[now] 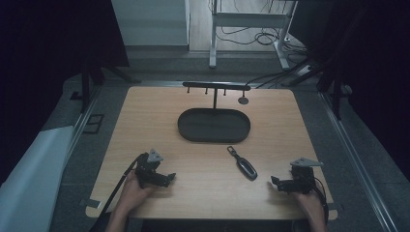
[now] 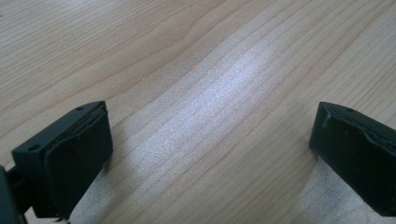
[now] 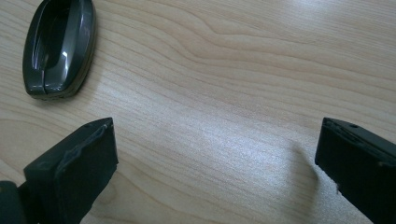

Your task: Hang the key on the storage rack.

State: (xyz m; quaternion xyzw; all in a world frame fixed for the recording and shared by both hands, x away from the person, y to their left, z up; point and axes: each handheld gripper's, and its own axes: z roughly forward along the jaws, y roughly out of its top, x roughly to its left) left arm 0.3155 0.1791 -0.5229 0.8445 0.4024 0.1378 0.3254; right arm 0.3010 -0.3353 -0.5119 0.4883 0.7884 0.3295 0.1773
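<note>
A: Table (image 1: 145, 116) status, light wood top, seen from the high view. Dark oval tray (image 1: 214, 125) sits at the centre, toward the far side. Just behind it stands a thin black rack (image 1: 215, 86) with a crossbar and small hooks hanging under it. A small dark round disc (image 1: 243, 100) lies to the right of the rack post, on the wood.

B: And the car key?

A: Car key (image 1: 243, 164) lies flat on the table, near side of the tray and a little to the right, apart from it. It is tilted, its narrow end pointing far-left toward the tray. Nothing touches it.

B: Left tongs?

A: Left gripper (image 1: 167, 179) rests low over the near-left part of the table, held in the person's left hand (image 1: 134, 189). In the left gripper view its jaws are spread wide with bare wood grain between them.

B: Right tongs?

A: Right gripper (image 1: 274, 182) is at the near-right, held in the right hand (image 1: 309, 200), tips pointing left toward the key but well short of it. In the right gripper view the jaws are also spread wide, empty between; the key's glossy body shows far-left of the left jaw, apart from it.

B: Surroundings?

A: Grey floor (image 1: 72, 159), a white desk frame (image 1: 251, 29) and loose cables beyond the far edge.
</note>
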